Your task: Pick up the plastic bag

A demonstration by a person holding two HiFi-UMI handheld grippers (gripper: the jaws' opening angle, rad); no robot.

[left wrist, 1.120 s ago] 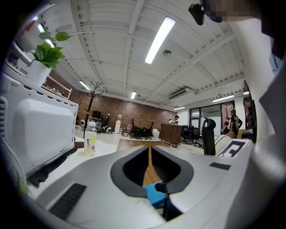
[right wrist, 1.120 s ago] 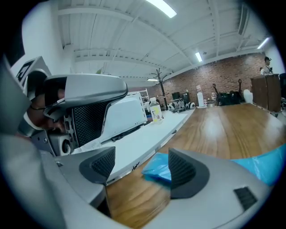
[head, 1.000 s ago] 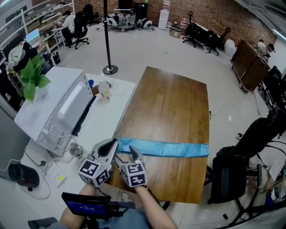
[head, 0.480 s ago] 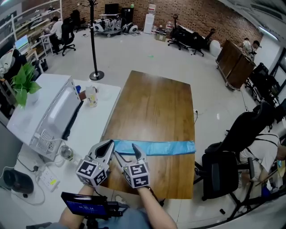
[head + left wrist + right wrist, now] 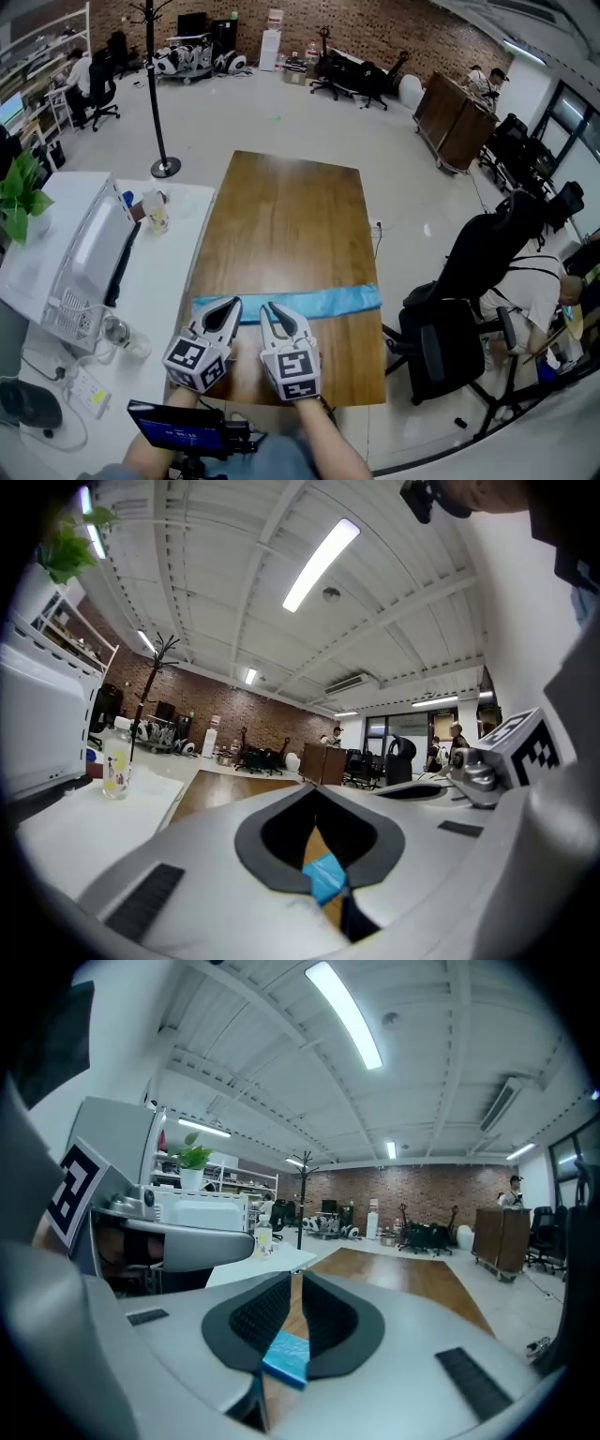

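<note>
Blue bag lies flat on the wooden counter, its long axis crosswise to both pairs of jaws and nearly all its length trailing off to their right. The left gripper has its jaws pinched together on the bag's left end. Just right of it, the right gripper has just been closing its jaws onto the film between its pads, so any lift would start from this one end.

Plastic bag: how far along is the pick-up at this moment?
Done: both grippers are at the left end of the plastic bag. In hand: the left gripper pinches it; the right gripper has just been closing its fingers and presses on it too. Left: lifting, since it lies flat across the wooden table.
</note>
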